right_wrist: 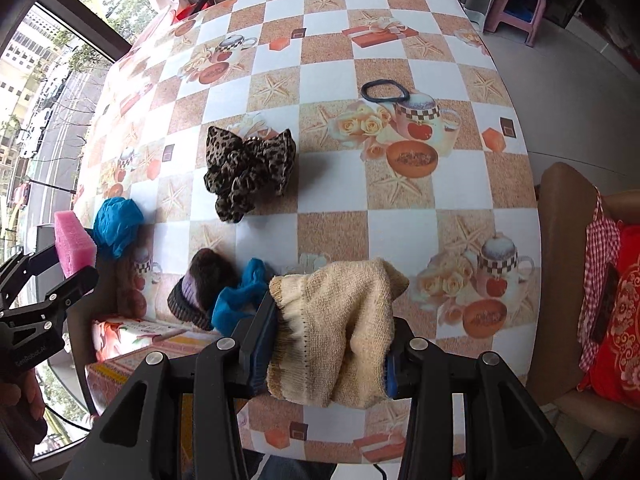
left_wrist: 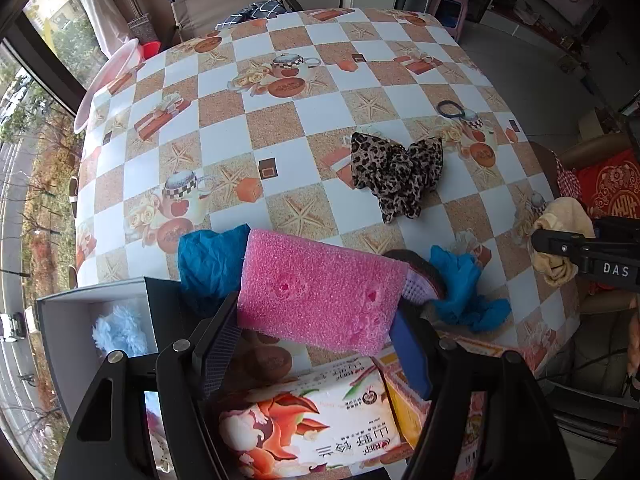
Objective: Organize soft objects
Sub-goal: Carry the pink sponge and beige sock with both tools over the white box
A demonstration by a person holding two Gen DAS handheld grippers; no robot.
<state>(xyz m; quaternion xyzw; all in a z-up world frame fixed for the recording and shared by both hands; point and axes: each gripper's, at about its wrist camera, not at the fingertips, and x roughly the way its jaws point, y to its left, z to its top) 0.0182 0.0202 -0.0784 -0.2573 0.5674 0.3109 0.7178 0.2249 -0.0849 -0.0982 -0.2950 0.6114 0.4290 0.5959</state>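
Observation:
My left gripper (left_wrist: 316,316) is shut on a pink foam sponge (left_wrist: 320,288), held above the table's near edge; from the right wrist the sponge (right_wrist: 74,246) shows at far left. My right gripper (right_wrist: 326,344) is shut on a beige knitted cloth (right_wrist: 340,320), which in the left wrist view is a beige bundle (left_wrist: 560,236) at the right. On the checkered tablecloth (right_wrist: 400,232) lie a leopard-print scrunchie (right_wrist: 250,170), two crumpled blue cloths (right_wrist: 118,224) (right_wrist: 240,292), a dark fuzzy item (right_wrist: 204,284) and a black hair tie (right_wrist: 384,92).
A grey box (left_wrist: 100,320) holding a light blue fluffy item (left_wrist: 120,330) stands at the table's near left. A floral tissue pack (left_wrist: 312,424) lies under my left gripper. A chair with a red cushion (right_wrist: 616,320) is at the right. A pink basin (left_wrist: 108,80) sits far left.

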